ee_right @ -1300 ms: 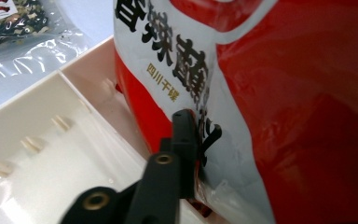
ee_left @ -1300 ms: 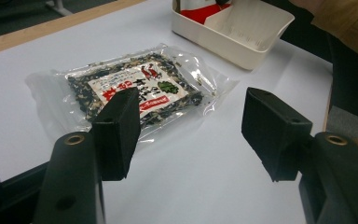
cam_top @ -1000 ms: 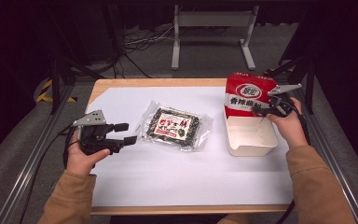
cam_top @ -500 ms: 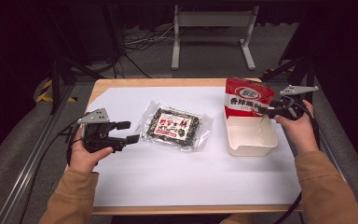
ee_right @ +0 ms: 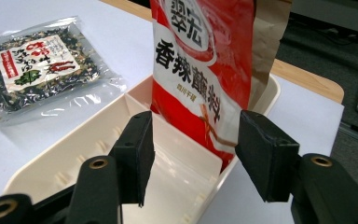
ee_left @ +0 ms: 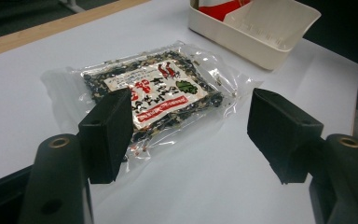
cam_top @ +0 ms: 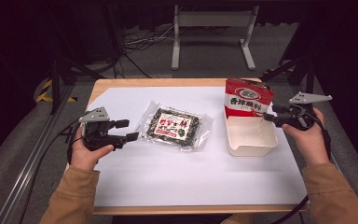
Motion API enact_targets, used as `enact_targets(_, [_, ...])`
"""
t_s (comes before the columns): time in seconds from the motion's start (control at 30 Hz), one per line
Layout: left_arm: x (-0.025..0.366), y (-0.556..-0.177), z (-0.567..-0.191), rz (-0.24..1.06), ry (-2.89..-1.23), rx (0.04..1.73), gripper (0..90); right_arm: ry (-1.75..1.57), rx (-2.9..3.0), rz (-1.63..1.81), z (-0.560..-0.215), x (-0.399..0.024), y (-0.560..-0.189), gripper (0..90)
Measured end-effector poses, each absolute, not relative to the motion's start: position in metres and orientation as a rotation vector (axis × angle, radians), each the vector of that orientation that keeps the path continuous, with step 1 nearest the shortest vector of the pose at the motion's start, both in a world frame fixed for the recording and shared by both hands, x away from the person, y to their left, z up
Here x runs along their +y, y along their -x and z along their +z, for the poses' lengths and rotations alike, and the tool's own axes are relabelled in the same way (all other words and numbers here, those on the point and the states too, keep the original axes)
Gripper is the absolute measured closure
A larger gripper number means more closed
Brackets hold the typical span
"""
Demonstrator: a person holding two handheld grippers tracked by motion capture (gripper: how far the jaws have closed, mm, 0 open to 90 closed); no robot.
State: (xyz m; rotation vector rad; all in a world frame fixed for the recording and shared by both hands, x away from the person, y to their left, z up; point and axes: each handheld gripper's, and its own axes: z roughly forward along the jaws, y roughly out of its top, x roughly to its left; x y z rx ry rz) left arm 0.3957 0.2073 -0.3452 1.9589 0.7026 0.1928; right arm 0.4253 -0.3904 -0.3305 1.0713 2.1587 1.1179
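A red seasoning packet (cam_top: 248, 99) stands upright at the far end of a cream tray (cam_top: 249, 151). A clear packet of dark dried flakes (cam_top: 176, 126) lies flat on the white sheet at mid table. My right gripper (cam_top: 270, 113) hovers just right of the tray, pointing at the red packet (ee_right: 200, 60). Its jaws have just been opening; they stand open with nothing between the pads, and the packet is beyond them. My left gripper (cam_top: 130, 130) is open beside the clear packet's (ee_left: 154, 93) left edge, apart from it.
A white sheet (cam_top: 168, 172) covers most of the wooden tabletop (cam_top: 163, 83). The tray's near compartment (ee_right: 74, 154) holds nothing. A metal stand (cam_top: 212, 32) and cables lie on the floor beyond the table. Dark rails run along the left side.
My right gripper has let go of the red packet, opened and drawn back to the right and slightly up. The packet stays standing in the tray. My left hand has hardly moved.
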Motion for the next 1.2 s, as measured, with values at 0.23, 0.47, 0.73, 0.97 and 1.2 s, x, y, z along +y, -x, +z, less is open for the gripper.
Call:
enact_targets(0.23, [0.208,-0.397,-0.348,0.200,-1.944,0.717,31.8,-1.028,2.180,1.186,-0.323,-0.384,-0.404,46.1])
enact_targets(0.47, [0.209,-0.397,-0.349,0.212,-1.936,0.736,32.1,-0.989,2.212,1.250,-0.319,-0.371,-0.388,46.5])
enact_targets(0.73, [0.208,-0.400,-0.353,0.233,-1.951,0.770,32.0,-0.957,2.248,1.293,-0.317,-0.352,-0.375,47.1])
enact_targets(0.97, [0.205,-0.406,-0.361,0.252,-1.964,0.795,31.5,-0.909,2.273,1.313,-0.320,-0.335,-0.367,47.0])
enact_targets(1.2, [0.204,-0.410,-0.368,0.263,-1.953,0.787,34.1,-0.880,2.285,1.344,-0.327,-0.323,-0.361,46.3])
